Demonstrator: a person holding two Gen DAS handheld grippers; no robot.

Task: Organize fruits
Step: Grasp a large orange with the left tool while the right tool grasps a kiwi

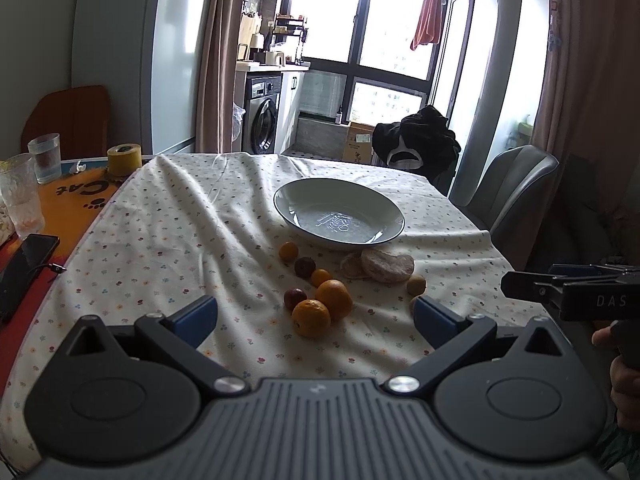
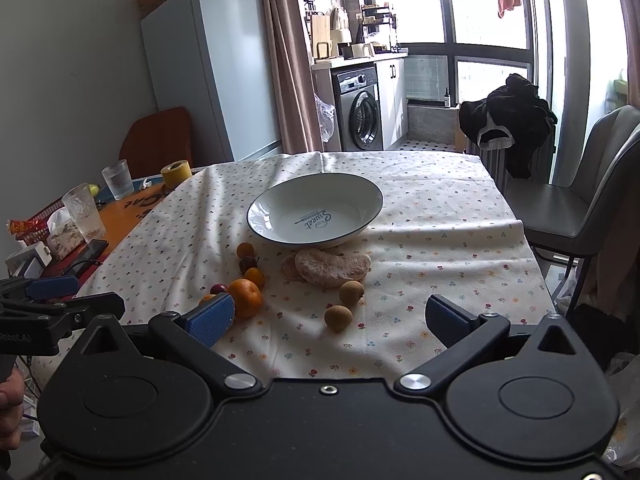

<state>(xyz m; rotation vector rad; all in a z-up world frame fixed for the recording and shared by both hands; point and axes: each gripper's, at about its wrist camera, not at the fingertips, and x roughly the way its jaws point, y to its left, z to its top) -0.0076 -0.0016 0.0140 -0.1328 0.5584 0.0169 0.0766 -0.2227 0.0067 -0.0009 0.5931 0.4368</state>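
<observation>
Hovering wide-open and empty-fingered, the left gripper (image 1: 316, 318) and right gripper (image 2: 330, 318) are facing fruits (image 1: 320, 300) scattered at the empty bowl's (image 1: 298, 192) six o'clock on the bench (image 1: 160, 240), apparently awaiting transfer.

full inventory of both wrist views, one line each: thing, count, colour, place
bowl: 1, white with dark rim, empty, mid-table
large oranges: 2, orange, nearest the left tongs
small oranges: 2, orange, in the row toward the bowl
dark round fruits: 2, dark red, among the oranges
brown round fruits: 2, tan, right of the oranges
peeled citrus segments: 2, pale, just in front of the bowl
tablecloth: 1, cream, flower print
glasses: 2, clear, table's left end
tape roll: 1, yellow, near the glasses
phone: 1, black, left edge
chair: 1, grey, right of the table
left tongs: open, empty
right tongs: open, empty
</observation>
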